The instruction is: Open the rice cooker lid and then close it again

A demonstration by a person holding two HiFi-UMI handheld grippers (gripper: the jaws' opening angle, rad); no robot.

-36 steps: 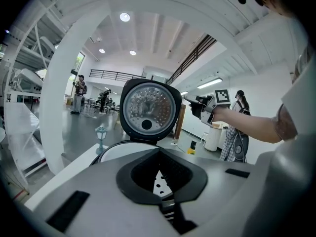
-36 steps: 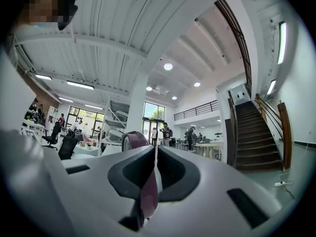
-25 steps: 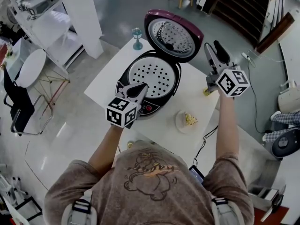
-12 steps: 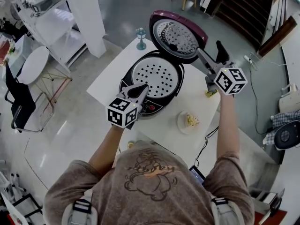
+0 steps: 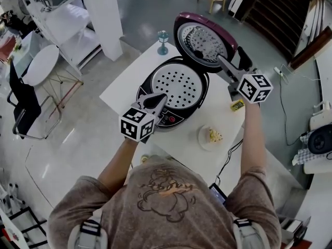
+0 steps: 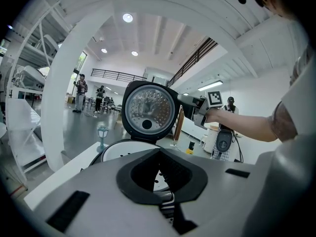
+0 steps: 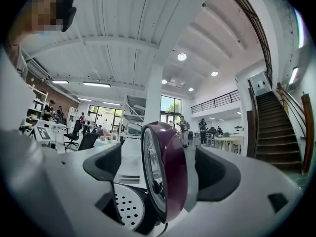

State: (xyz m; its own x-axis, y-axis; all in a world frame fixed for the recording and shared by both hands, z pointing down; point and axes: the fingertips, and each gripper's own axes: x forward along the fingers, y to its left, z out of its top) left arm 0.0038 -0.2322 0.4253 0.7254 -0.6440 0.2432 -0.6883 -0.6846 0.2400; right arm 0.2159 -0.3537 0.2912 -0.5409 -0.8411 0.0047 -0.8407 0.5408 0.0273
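Note:
The rice cooker (image 5: pixel 176 87) stands on the white table (image 5: pixel 122 90), its dark red lid (image 5: pixel 205 40) raised upright and the perforated inner plate showing. My right gripper (image 5: pixel 231 56) is at the lid's right edge. Its jaws have just been opening and stand open. In the right gripper view the lid's rim (image 7: pixel 170 167) sits between the two pads (image 7: pixel 217 174), apart from both. My left gripper (image 5: pixel 157 100) is shut, its tip at the cooker's front rim. The left gripper view shows the lid (image 6: pixel 148 110) straight ahead and the right gripper (image 6: pixel 190 102) beside it.
A small glass goblet (image 5: pixel 163 41) stands at the table's far corner. A plate with food (image 5: pixel 211 136) and a small yellow thing (image 5: pixel 237 105) lie to the right of the cooker. A white pillar (image 5: pixel 106 14) and a round side table (image 5: pixel 39 64) stand to the left.
My right gripper moved in toward the lid's edge and its jaws opened wide around the rim. The left gripper stayed at the cooker's front. The lid stayed upright.

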